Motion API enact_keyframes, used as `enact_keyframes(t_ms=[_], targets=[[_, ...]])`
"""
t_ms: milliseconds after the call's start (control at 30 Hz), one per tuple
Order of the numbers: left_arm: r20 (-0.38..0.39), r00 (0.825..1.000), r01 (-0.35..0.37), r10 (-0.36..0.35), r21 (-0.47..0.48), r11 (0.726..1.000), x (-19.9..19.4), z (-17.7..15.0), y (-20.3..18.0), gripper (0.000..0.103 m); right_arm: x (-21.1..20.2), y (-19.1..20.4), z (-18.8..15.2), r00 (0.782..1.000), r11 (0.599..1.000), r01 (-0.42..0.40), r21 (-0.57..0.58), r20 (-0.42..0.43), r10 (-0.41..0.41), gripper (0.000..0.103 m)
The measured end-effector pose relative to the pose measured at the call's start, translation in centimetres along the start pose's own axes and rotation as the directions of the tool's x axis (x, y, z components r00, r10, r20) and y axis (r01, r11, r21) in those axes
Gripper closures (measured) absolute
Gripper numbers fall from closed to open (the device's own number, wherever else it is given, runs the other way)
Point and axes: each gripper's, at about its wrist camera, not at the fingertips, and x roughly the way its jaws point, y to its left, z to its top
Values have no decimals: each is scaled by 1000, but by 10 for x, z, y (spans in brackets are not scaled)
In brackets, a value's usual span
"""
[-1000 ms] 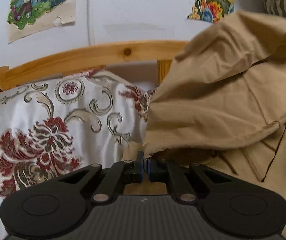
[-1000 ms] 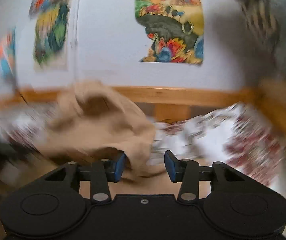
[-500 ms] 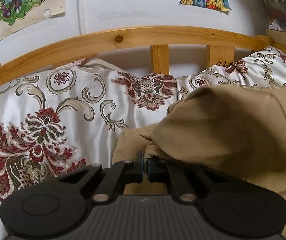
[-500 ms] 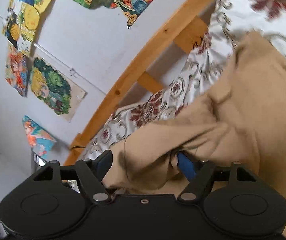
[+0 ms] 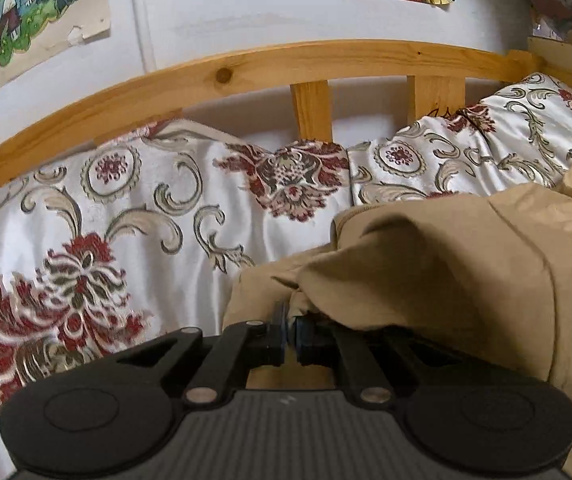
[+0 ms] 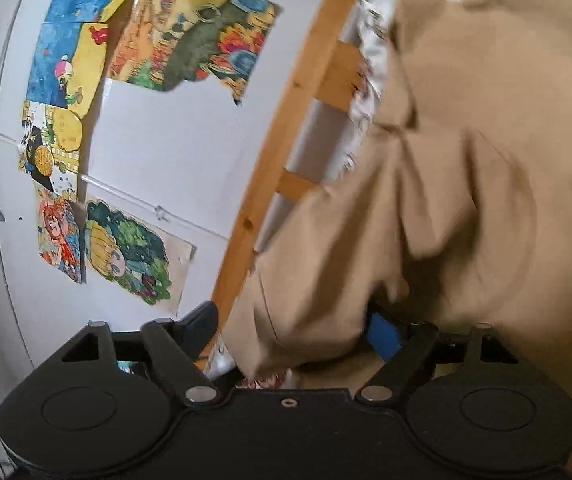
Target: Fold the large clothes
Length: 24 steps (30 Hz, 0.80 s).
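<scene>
Behind us runs the bed [image 5: 134, 208] rail. Our left tool [image 5: 291, 330] pinches the garment [image 5: 446, 264] at lower centre; our right tool [image 6: 294, 330] is closing, fabric between its jaws.

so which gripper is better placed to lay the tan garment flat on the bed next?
Left, probably. The left gripper is shut on the tan garment low over the bedspread. The right gripper is rolled sideways, jaws closing with cloth loose between them.
</scene>
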Motion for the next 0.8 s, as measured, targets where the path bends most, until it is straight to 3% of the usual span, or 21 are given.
enact_keyframes(t_ms=[33, 67, 100, 167, 233, 367, 433, 567, 633, 700, 800], targets=[[5, 1000, 22, -22, -7, 1000, -3, -3, 1, 96, 5, 5, 10, 1000, 1000, 22, -9, -5, -22, 68], [15, 999, 42, -42, -14, 999, -7, -7, 3, 94, 12, 11, 20, 998, 998, 56, -22, -25, -56, 84], [27, 997, 68, -67, -18, 998, -14, -11, 5, 91, 18, 18, 32, 997, 997, 64, -39, -39, -66, 86], [39, 994, 98, -98, -6, 995, -26, -19, 8, 71, 28, 32, 53, 993, 992, 90, -86, -65, -95, 95], [68, 992, 106, -106, 8, 994, -45, -27, 12, 58, 35, 46, 73, 992, 990, 79, -114, -87, -89, 96], [112, 977, 186, -181, -31, 982, -85, -34, 23, 57, 45, 74, 101, 990, 975, 38, -217, -122, -66, 96], [125, 960, 258, -252, -33, 966, -98, -31, 21, 57, 51, 81, 108, 988, 968, 22, -250, -145, -60, 96], [150, 904, 399, -400, 41, 916, -101, -8, -13, 57, 59, 88, 114, 983, 953, 5, -302, -172, -60, 96], [139, 867, 475, -479, 64, 878, -89, 4, -37, 57, 59, 86, 116, 983, 953, -4, -303, -175, -51, 97], [104, 845, 516, -525, 104, 851, -67, 13, -64, 57, 57, 83, 117, 983, 955, -3, -295, -178, -52, 97], [42, 858, 500, -512, 163, 851, -36, 16, -96, 65, 52, 80, 122, 983, 958, 0, -287, -177, -53, 97]])
